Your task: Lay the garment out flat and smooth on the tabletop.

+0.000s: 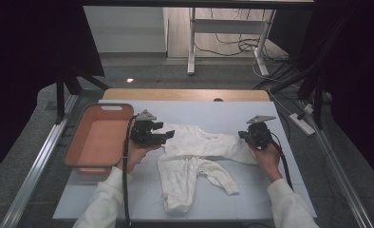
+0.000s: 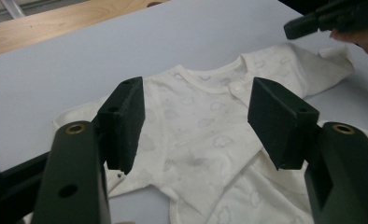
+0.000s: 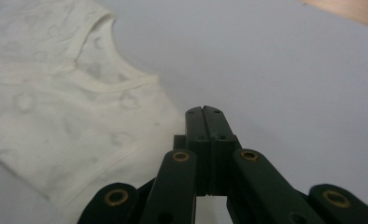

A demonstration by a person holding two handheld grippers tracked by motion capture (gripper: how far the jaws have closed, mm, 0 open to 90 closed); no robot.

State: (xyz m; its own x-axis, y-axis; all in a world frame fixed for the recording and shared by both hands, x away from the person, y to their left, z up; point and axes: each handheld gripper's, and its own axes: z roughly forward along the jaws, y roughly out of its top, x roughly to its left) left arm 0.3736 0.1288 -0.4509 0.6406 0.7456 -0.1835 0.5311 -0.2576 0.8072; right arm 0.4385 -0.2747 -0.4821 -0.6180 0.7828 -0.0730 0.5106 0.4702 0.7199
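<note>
Hovering beside white baby garment (image 1: 194,156): both grippers

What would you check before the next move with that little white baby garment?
1. Left gripper open above the garment: ok.
2. Right gripper pinching the sleeve: cannot tell; its jaws are shut together at the cloth's edge.
3. Garment spread flat: not ok, its lower part is bunched.
4. Garment wholly on the white table: ok.
5. Orange basket free to receive: ok, nothing inside it.

White sleeves (image 1: 102,197), black tools, brass screws, trailing black cables
</note>
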